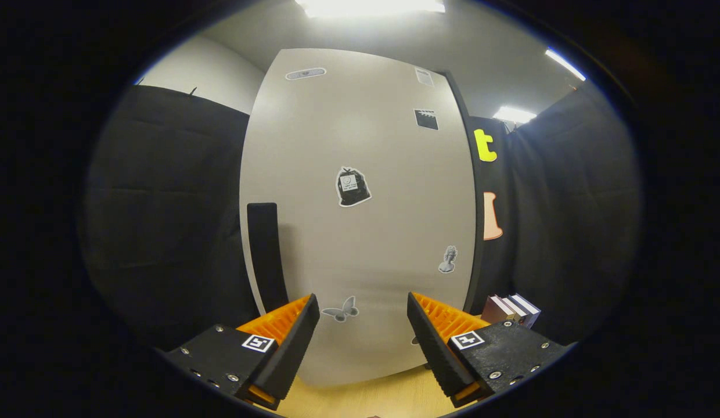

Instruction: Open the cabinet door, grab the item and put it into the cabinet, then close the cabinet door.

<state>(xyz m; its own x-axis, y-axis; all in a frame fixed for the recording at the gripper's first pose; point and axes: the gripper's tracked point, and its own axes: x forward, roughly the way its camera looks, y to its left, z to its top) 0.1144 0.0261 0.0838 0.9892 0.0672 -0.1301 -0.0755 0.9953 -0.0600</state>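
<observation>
Spread wide with nothing between its fingers, the gripper (363, 325) hangs over a pale wooden table (366, 397). Just ahead stands the cabinet door (360, 232), closed, dotted with stickers, among them a butterfly sticker (341, 310) low between the fingers. Its dark handle (266, 255) sits beyond the left finger. Books (511, 310) lie beside the cabinet's right edge.

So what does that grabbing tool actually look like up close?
The gripper has two wedge-shaped fingers with ribbed inner faces, standing open. Each sits on a flat black block held by small screws and carries a square black-and-white marker.
</observation>
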